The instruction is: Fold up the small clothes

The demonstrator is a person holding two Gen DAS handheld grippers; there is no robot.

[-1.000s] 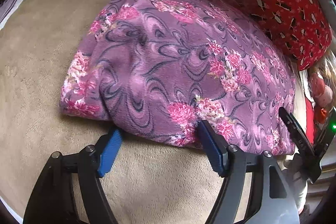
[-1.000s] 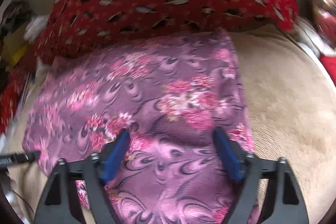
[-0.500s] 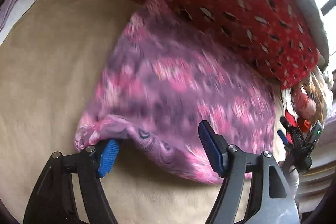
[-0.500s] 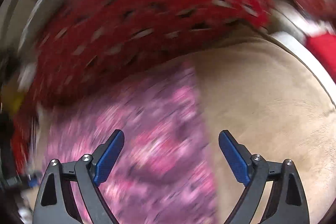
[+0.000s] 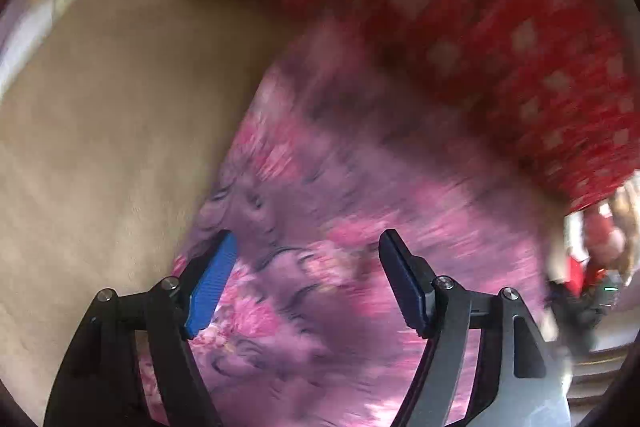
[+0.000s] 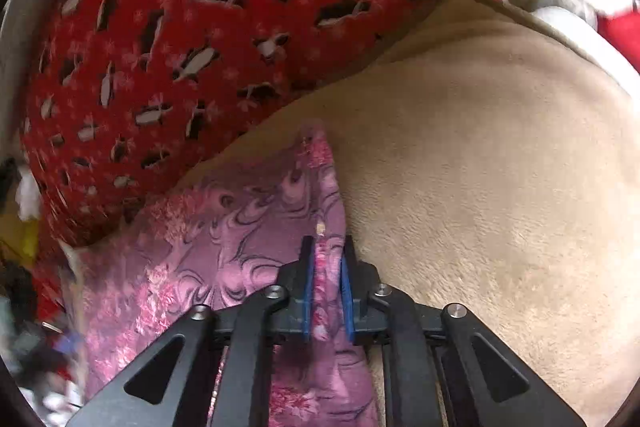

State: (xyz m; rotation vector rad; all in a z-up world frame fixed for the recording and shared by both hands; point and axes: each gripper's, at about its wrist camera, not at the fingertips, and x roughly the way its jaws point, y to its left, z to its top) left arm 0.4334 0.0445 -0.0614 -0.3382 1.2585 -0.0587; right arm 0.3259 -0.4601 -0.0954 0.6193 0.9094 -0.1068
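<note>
Beige blanket beneath | purple floral garment, lower left, partly folded | right gripper pinching its edge | left gripper wide, hovering | folding unfinished

We see a purple garment printed with pink flower clusters and dark swirling lines, lying on a plain beige plush cover. Behind it we see a red blanket scattered with small black-and-white penguin shapes and pale pink snowflakes. We note that both the left tool and the right tool are black with blue pads.
</note>
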